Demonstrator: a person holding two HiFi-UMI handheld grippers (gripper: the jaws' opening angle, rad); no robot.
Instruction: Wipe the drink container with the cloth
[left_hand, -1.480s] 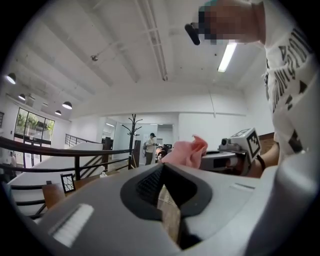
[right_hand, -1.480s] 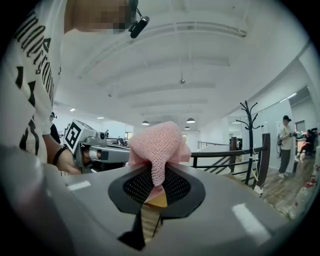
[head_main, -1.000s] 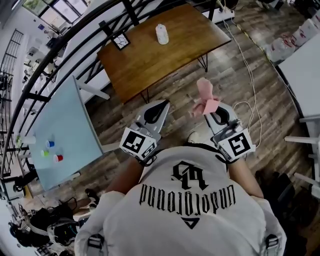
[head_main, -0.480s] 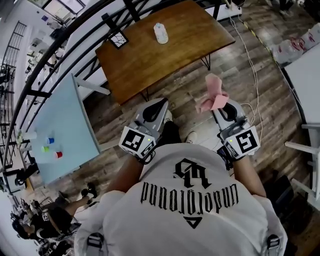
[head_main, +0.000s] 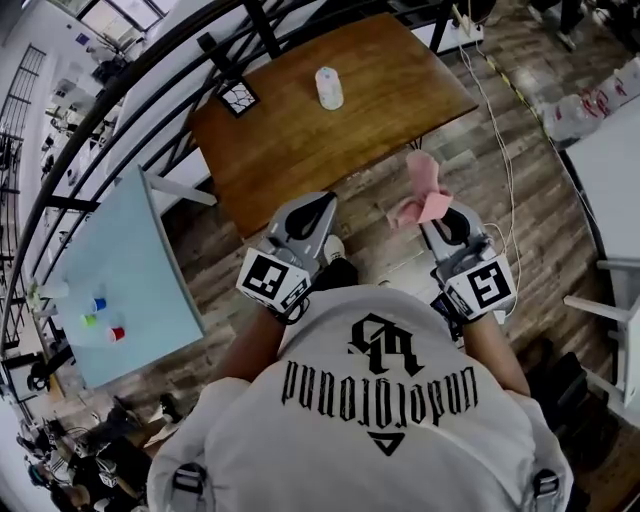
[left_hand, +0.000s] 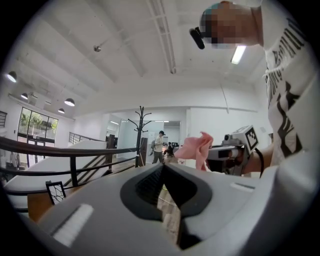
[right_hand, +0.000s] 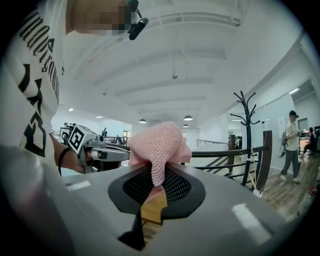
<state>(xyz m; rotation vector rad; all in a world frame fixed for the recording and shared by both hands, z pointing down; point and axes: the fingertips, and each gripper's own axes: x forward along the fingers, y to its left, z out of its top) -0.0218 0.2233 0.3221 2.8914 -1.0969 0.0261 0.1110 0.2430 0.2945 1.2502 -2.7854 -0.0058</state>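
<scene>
A pale drink container (head_main: 328, 87) stands upright on the far part of the brown wooden table (head_main: 300, 140) in the head view. My right gripper (head_main: 437, 208) is shut on a pink knitted cloth (head_main: 420, 190), which sticks up from the jaws (right_hand: 159, 150). It hangs over the floor, short of the table's near edge. My left gripper (head_main: 318, 203) is shut with nothing in it, just at the table's near edge. From the left gripper view the pink cloth (left_hand: 196, 148) and the right gripper (left_hand: 239, 146) show to the right.
A small framed card (head_main: 238, 98) stands on the table's far left. A pale blue table (head_main: 140, 260) to the left holds small coloured cups (head_main: 100, 318). Black railings (head_main: 120, 110) run behind. Cables (head_main: 500, 120) trail on the wooden floor; a white table edge (head_main: 612, 150) lies right.
The person has stepped toward the wooden table; both grippers are now closer to its near edge. The cloth stays in the right gripper.
</scene>
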